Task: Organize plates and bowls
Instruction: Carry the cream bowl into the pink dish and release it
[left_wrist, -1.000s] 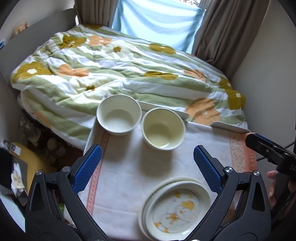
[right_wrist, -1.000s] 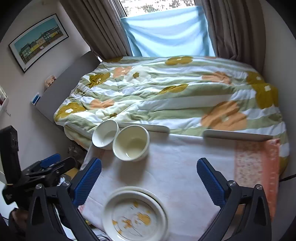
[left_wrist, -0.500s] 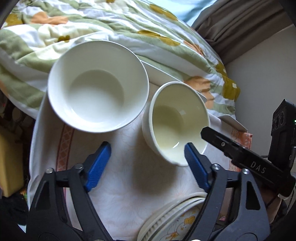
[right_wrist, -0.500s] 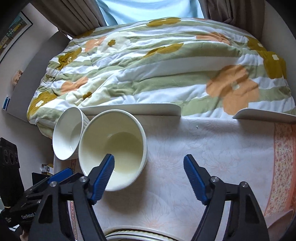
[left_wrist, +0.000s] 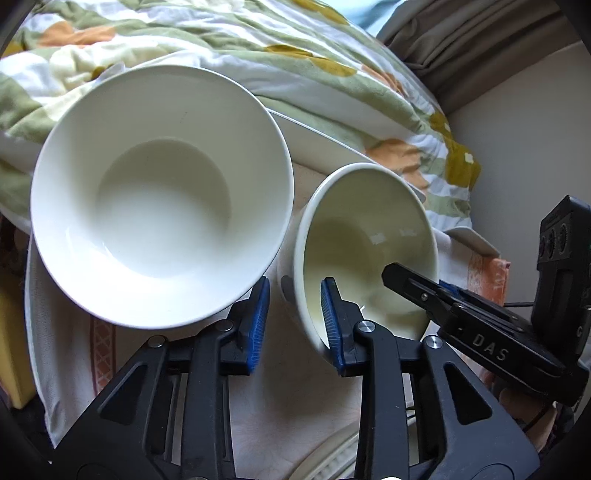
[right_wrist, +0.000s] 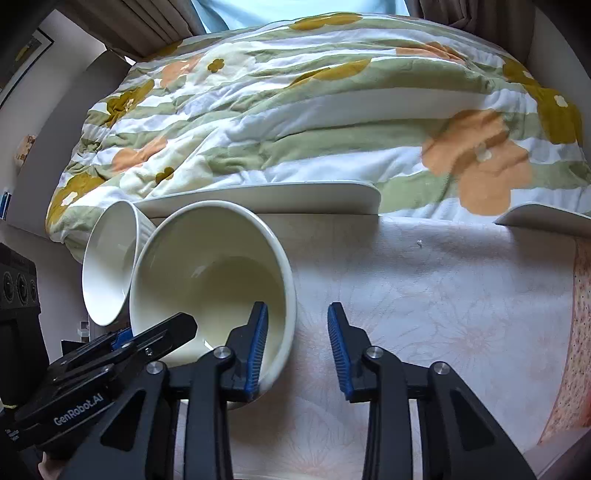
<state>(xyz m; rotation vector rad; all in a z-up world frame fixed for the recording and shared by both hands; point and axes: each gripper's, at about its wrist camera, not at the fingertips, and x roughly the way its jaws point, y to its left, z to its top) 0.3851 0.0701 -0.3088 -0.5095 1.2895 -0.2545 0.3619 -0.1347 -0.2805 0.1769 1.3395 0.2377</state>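
Two bowls stand side by side on the clothed table (right_wrist: 443, 295). The white bowl (left_wrist: 159, 199) is on the left and shows in the right wrist view (right_wrist: 107, 266). The cream bowl (left_wrist: 365, 251) (right_wrist: 210, 280) is to its right. My left gripper (left_wrist: 293, 314) straddles the cream bowl's near left rim, one finger inside and one outside, jaws narrowed with a gap left. My right gripper (right_wrist: 297, 345) straddles its near right rim, left finger inside, jaws partly open. A stack of plates (left_wrist: 328, 458) peeks in at the bottom.
A bed with a flowered quilt (right_wrist: 314, 110) lies right behind the table. White rails (right_wrist: 277, 199) run along the table's far edge. An orange patterned cloth border (right_wrist: 580, 332) marks the right side. A wall stands on the right (left_wrist: 517, 147).
Both grippers moved down and forward onto the cream bowl. Their jaws narrowed from wide open, each now astride the bowl's rim. The bowls look unmoved.
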